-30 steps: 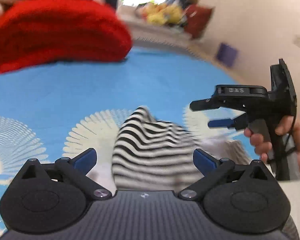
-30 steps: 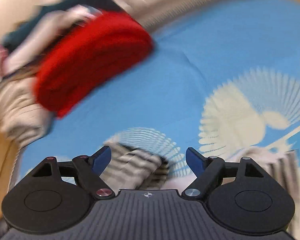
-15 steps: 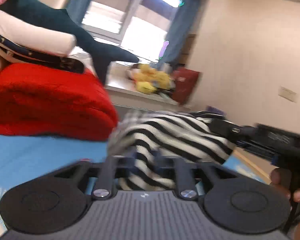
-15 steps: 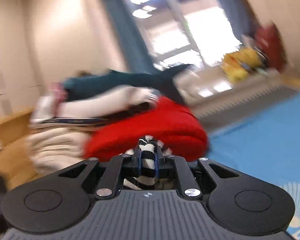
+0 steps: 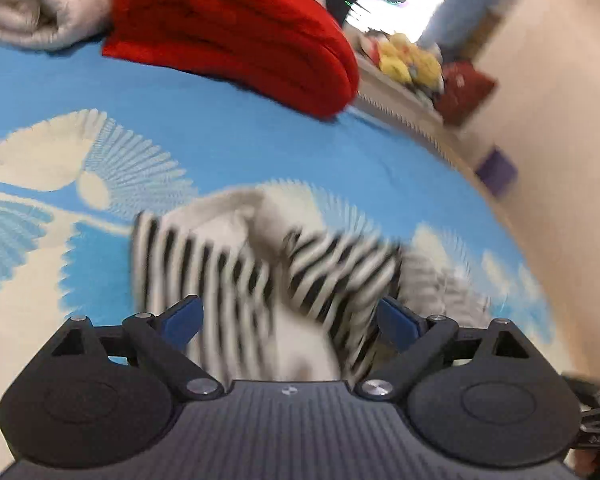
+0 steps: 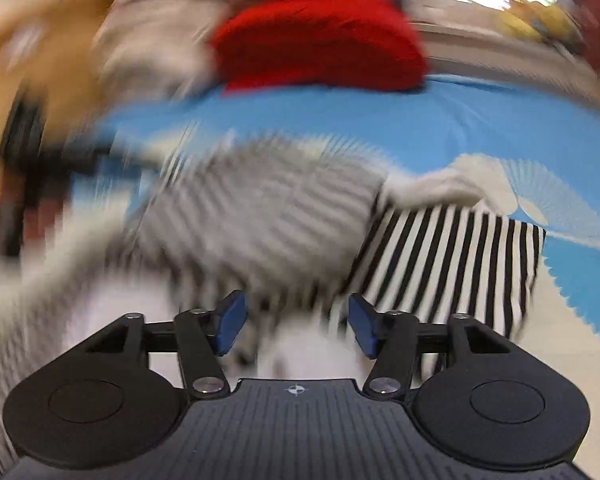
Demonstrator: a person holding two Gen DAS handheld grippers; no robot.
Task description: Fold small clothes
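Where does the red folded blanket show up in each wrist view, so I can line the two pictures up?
Left wrist: red folded blanket at top, left of centre, on the far edge of the blue bed sheet.
Right wrist: blanket at top centre, blurred.
Shared landmark: the striped garment lying just ahead of each gripper.

The small garment is black-and-white striped with a plain white inner side. It lies crumpled on the blue patterned sheet, partly doubled over itself, one flap turned back so the white lining shows. One striped panel lies flat; the rest is blurred.
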